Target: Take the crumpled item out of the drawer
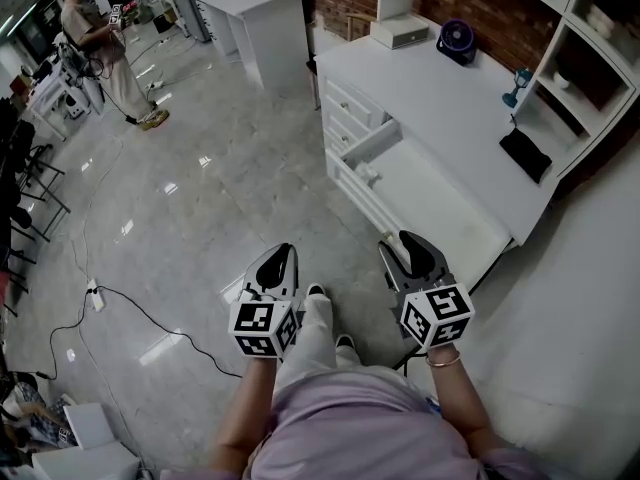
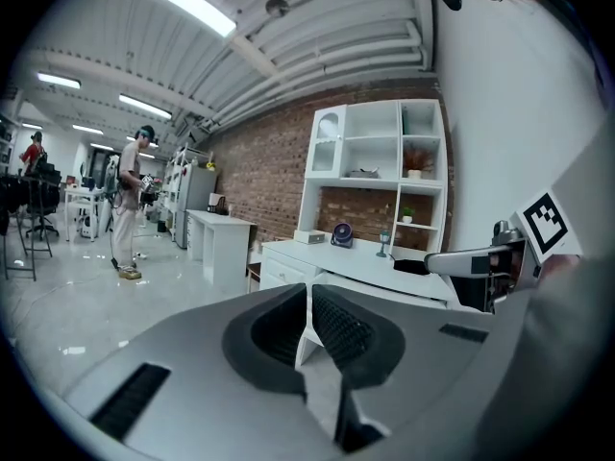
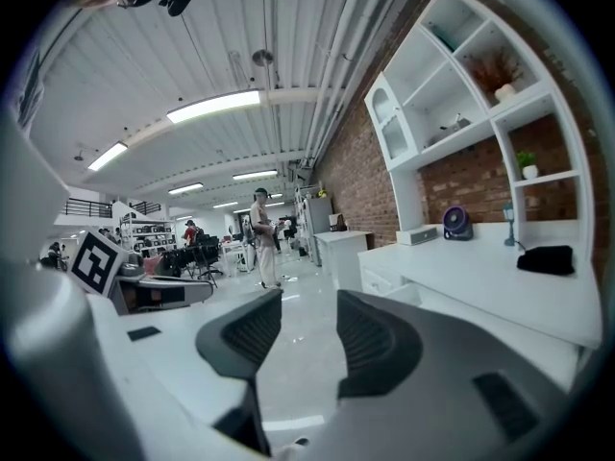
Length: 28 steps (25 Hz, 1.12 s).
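A glossy grey floor point(image 1: 200, 198) spreads before a long white worktop point(image 1: 450, 108) set against brick, a white shelf unit point(image 1: 590, 48) rising at its right end; what looks like a wide drawer point(image 1: 440, 213) stands pulled out below the top; a smaller drawer point(image 1: 380, 140) juts out just above it, its inside not visible; the left claw point(image 1: 283, 251) is clenched on nothing; the right claw point(image 1: 395, 241) is released and empty; both hang well apart from the drawers; a purple fan point(image 1: 457, 40) and a black pouch point(image 1: 526, 153) sit on the worktop; a small pale lump, apparently the crumpled item point(image 1: 368, 175), lies in the wide drawer at the end nearest the smaller one, too small to tell its long axis or heading.
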Each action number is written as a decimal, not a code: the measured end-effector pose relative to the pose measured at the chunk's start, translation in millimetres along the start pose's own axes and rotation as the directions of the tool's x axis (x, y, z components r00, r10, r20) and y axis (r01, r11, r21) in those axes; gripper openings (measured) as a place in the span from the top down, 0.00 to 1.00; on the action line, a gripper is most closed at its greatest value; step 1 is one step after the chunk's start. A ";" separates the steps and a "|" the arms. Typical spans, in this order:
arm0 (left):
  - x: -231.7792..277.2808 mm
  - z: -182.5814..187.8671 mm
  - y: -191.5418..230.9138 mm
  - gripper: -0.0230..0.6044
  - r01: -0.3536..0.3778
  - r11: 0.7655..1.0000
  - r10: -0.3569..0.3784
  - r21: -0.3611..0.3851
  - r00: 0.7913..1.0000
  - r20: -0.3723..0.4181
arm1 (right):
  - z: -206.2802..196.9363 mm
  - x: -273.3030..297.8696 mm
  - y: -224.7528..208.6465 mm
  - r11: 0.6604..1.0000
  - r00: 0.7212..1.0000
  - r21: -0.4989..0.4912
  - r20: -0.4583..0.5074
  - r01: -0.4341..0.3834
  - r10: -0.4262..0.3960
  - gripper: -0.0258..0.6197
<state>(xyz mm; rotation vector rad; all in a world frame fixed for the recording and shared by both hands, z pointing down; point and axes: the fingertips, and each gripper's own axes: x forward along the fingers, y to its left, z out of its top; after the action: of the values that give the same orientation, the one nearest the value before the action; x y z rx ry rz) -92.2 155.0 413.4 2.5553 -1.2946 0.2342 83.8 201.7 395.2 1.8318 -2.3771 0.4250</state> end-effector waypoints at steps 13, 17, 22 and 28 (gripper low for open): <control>94.7 17.4 54.6 0.96 0.046 0.999 -0.046 -0.005 0.999 -0.019 | 21.5 84.5 -40.9 0.998 0.998 0.020 -0.013 0.057 -0.056 0.61; 130.6 30.3 79.1 0.96 0.059 0.998 -0.059 -0.008 0.998 -0.019 | 30.2 121.1 -56.9 0.997 0.997 0.018 -0.024 0.078 -0.077 0.61; 167.3 43.9 102.3 0.96 0.084 0.996 -0.085 -0.005 0.996 -0.025 | 38.4 157.8 -73.6 0.995 0.993 0.003 -0.050 0.104 -0.104 0.61; 201.2 54.1 121.5 0.96 0.112 0.994 -0.113 -0.007 0.993 -0.041 | 44.1 188.9 -89.9 0.993 0.990 -0.031 -0.086 0.112 -0.115 0.61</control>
<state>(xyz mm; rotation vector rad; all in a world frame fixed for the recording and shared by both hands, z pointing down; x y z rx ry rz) -70.7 -84.4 434.3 2.5953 -1.1308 0.2597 123.7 -7.4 415.1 1.8845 -2.1983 0.4498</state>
